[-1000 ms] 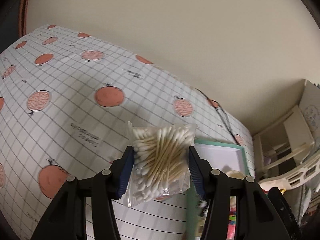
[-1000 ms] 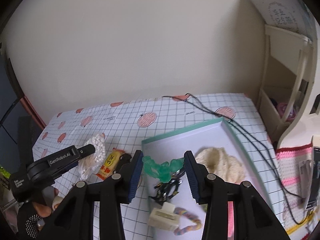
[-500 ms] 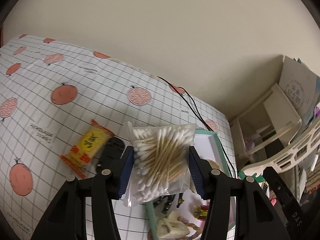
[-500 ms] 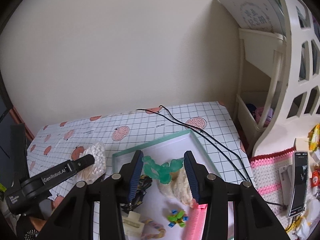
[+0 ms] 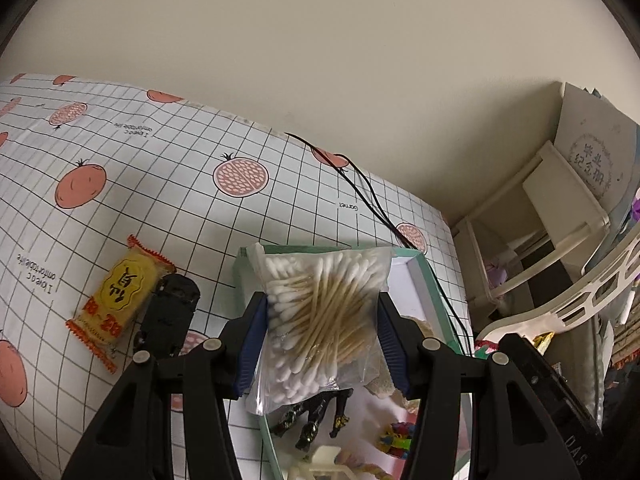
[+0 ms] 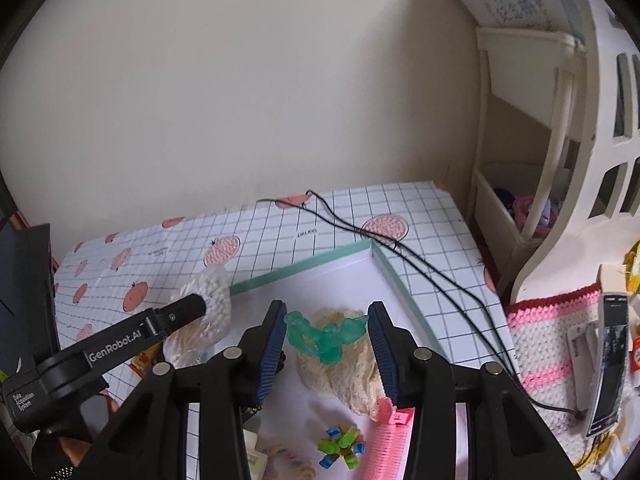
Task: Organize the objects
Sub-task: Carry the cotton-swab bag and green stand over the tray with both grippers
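My left gripper point(image 5: 322, 334) is shut on a clear bag of cotton swabs point(image 5: 320, 320), held above the near left corner of the green-rimmed white box point(image 5: 424, 276). From the right wrist view the same swab bag point(image 6: 208, 304) hangs over the box's left edge point(image 6: 280, 272). My right gripper point(image 6: 326, 346) is shut on a translucent green toy point(image 6: 324, 338) above the box. Below it lie a cream knitted piece point(image 6: 348, 376), a pink comb point(image 6: 386, 446) and a small green-blue toy point(image 6: 340, 446).
A yellow snack packet point(image 5: 120, 300) and a black toy car point(image 5: 168, 320) lie on the grid-patterned cloth left of the box. Two black cables point(image 6: 420, 264) cross the box's far corner. A cream shelf point(image 6: 520, 184) stands at right, a phone point(image 6: 610, 364) on a crocheted mat.
Both grippers have swung right and forward toward the box. The swab bag now hangs over the box's corner, and the green toy sits farther over the box's inside.
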Motion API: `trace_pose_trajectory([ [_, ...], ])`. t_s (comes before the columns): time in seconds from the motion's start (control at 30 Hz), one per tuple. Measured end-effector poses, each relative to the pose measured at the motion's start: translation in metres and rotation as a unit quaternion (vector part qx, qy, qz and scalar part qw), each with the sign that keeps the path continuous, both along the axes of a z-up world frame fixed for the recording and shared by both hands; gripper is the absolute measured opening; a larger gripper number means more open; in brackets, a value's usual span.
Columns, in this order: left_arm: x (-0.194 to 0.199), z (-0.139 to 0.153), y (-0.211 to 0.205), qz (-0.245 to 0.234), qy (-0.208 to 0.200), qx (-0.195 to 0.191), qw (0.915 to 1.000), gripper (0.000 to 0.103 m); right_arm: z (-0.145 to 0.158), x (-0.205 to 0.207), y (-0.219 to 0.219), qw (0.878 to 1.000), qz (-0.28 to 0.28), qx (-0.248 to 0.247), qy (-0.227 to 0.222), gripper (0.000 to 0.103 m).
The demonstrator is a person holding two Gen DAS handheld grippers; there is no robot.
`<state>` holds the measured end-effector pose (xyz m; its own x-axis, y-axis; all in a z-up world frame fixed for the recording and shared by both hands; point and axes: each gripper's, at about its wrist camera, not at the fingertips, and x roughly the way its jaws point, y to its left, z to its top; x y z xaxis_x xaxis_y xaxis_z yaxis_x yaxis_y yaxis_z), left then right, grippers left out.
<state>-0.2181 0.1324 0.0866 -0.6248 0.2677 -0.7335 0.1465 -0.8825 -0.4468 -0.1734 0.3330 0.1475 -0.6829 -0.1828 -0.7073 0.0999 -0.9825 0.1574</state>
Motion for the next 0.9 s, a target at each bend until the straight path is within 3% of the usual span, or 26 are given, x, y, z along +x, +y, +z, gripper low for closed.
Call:
trace_pose_trajectory([
  [0.43,-0.009,-0.04,0.0,-0.011,-0.027,0.012,0.9995,0.055,-0.036,-0.011,-0.014,0.999,0.013,0.018,-0.046,0.045],
  [0.9,-0.008,-0.046,0.003,-0.015,-0.033,0.019,0.9992,0.056,-0.055,-0.012,-0.015,0.997,0.015,0.031,-0.074,0.045],
])
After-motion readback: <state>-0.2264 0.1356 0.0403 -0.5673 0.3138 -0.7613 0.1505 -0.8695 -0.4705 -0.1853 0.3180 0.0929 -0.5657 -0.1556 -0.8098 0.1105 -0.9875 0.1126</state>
